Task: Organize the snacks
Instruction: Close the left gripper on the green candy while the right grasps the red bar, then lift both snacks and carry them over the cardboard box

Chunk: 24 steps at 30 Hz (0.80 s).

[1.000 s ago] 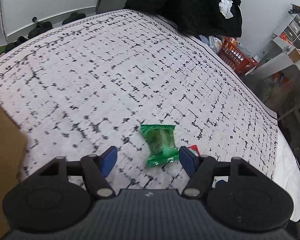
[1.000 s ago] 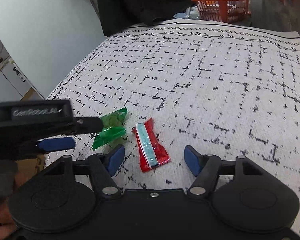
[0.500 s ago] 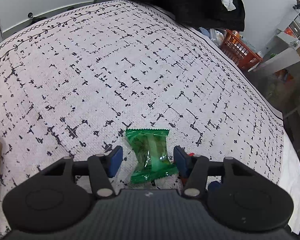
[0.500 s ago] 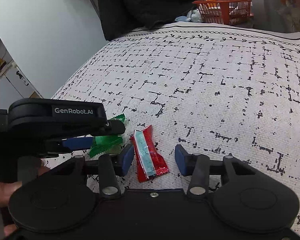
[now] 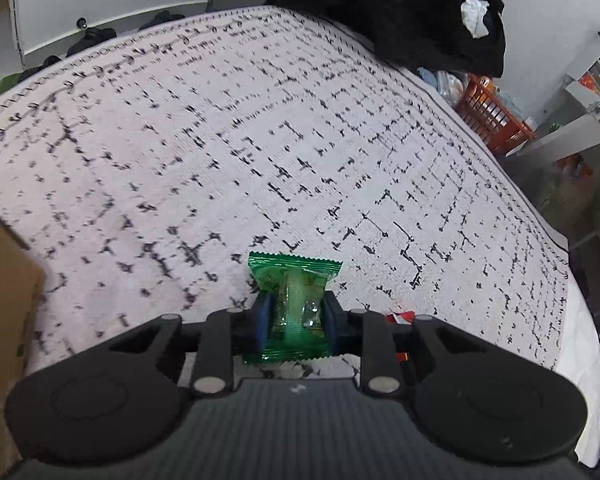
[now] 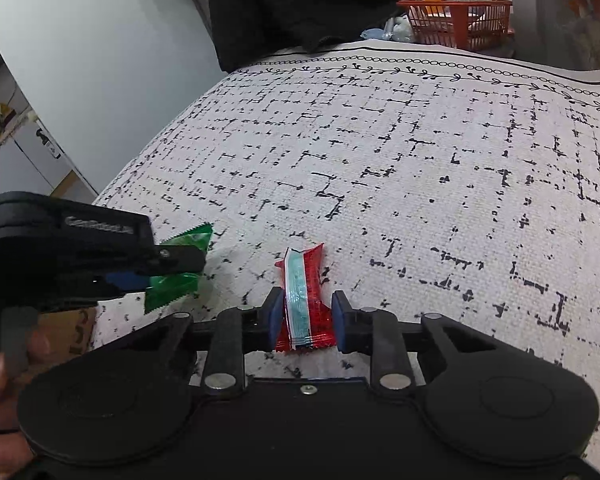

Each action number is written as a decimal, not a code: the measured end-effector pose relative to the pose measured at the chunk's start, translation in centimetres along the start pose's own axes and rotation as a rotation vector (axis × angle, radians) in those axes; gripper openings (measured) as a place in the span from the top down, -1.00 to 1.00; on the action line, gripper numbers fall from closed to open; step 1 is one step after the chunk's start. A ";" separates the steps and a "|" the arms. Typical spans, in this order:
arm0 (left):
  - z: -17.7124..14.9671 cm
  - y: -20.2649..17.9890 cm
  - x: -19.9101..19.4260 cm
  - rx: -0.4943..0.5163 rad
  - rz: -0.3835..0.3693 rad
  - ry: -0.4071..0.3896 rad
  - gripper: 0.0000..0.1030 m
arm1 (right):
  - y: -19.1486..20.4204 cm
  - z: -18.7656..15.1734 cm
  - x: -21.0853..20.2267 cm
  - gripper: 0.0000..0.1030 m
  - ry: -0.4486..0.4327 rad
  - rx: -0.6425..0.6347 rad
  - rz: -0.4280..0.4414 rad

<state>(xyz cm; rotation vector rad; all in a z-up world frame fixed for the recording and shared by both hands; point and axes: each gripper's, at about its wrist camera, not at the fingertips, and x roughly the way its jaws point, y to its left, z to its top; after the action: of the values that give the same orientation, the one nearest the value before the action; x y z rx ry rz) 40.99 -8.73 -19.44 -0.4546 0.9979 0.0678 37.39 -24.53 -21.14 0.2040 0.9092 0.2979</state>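
Matte black left gripper (image 5: 294,320) and right gripper (image 6: 305,320), blue fingertip pads (image 6: 275,316), silver screws, faint white lettering

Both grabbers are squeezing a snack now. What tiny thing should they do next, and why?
Probably lift both a little. The left hand-held gripper is shut on the green snack, and the right hand-held gripper is shut on the red snack. Both snacks seem to lie low on the cloth, so they must come up before going to the cardboard box.
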 end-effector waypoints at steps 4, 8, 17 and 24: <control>-0.2 0.4 -2.3 0.000 0.000 -0.020 0.50 | 1.0 0.1 -1.3 0.52 -0.013 -0.006 0.014; -0.5 0.6 -4.4 0.003 0.003 -0.036 0.50 | 2.0 0.2 -3.2 0.53 -0.033 -0.007 0.024; -2.0 1.9 -10.5 -0.017 0.004 -0.088 0.50 | 3.9 0.6 -8.2 0.53 -0.082 -0.008 0.056; -3.2 3.4 -14.9 -0.036 0.009 -0.134 0.50 | 6.0 0.4 -11.3 0.53 -0.107 -0.020 0.073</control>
<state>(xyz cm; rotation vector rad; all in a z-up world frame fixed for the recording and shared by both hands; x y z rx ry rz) 29.43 -4.70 -9.77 -0.4729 0.8684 0.1229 30.14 -22.69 -10.69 0.2334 0.7938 0.3602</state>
